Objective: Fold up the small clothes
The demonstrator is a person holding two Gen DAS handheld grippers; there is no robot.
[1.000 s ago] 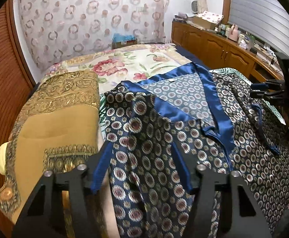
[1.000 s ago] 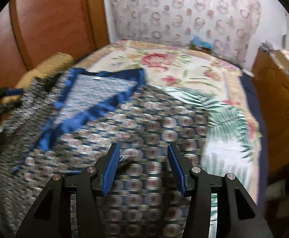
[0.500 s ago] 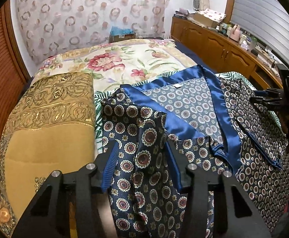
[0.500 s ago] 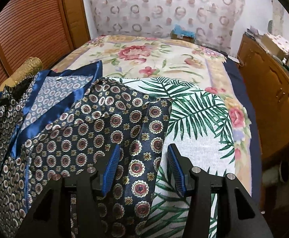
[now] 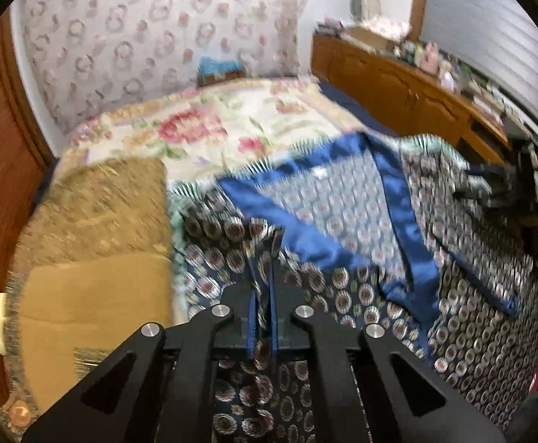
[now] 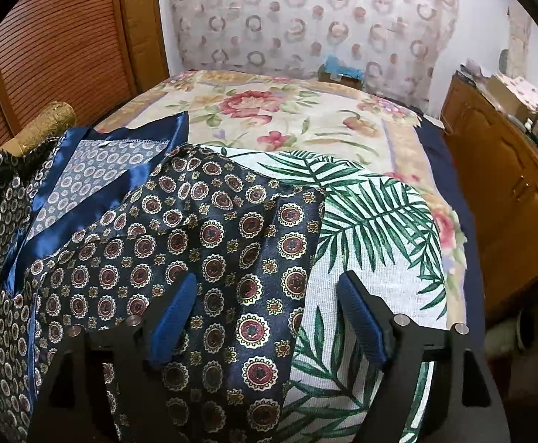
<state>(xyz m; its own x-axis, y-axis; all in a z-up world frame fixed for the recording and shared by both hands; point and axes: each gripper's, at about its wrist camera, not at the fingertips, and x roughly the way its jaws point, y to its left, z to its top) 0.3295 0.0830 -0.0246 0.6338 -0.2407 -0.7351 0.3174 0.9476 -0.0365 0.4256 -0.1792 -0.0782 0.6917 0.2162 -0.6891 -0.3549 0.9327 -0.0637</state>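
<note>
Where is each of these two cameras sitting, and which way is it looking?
Left wrist view: sits on the left gripper, looking down along its fingers over the patterned garment toward the curtain; its jaws have just closed on a fold of cloth. The right gripper shows at the right edge.
Right wrist view: sits on the right gripper, facing across the bed; its jaws have just opened, astride the garment's sleeve.
Shared: garment, its blue satin collar, floral bed, curtain, wooden cabinet.
</note>
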